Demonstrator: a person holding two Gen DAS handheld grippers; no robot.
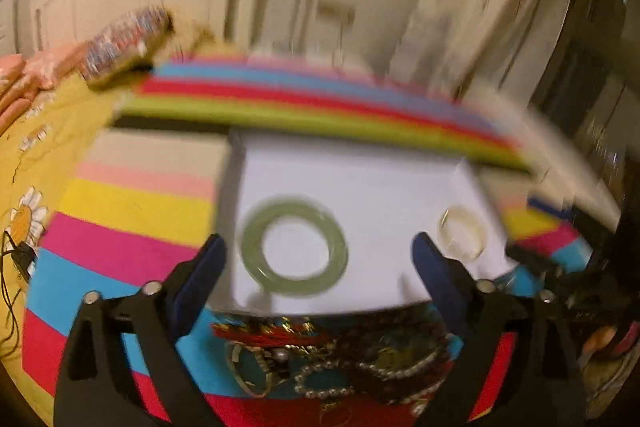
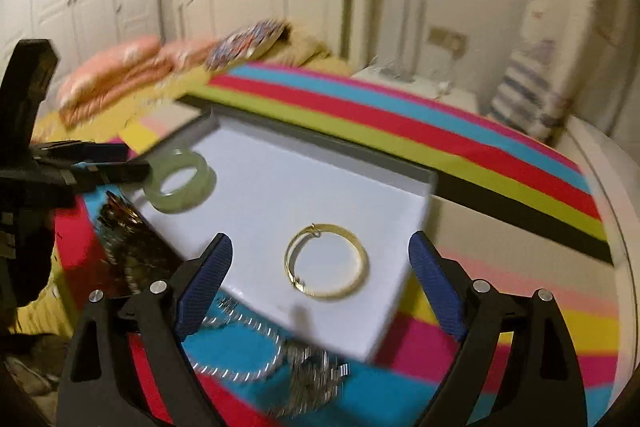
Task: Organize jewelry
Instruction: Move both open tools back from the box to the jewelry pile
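Both the left gripper (image 1: 318, 267) and right gripper (image 2: 320, 265) are held wide apart and empty above the tray (image 2: 256, 183), where a jade bangle (image 1: 294, 247) and what seems a gold bangle (image 2: 326, 259) are laid.

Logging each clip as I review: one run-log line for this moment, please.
left gripper: open, over green bangle | right gripper: open, over gold bangle | both bangles in white tray | jewelry pile unsorted

Your left gripper (image 1: 318, 251) has its jaws spread wide, and nothing is between the blue pads (image 1: 204, 279). Your right gripper (image 2: 320, 251) is also wide apart and holds nothing. In the right wrist view, the left gripper (image 2: 136, 167) shows at the far left edge, and its fingers point to the right.
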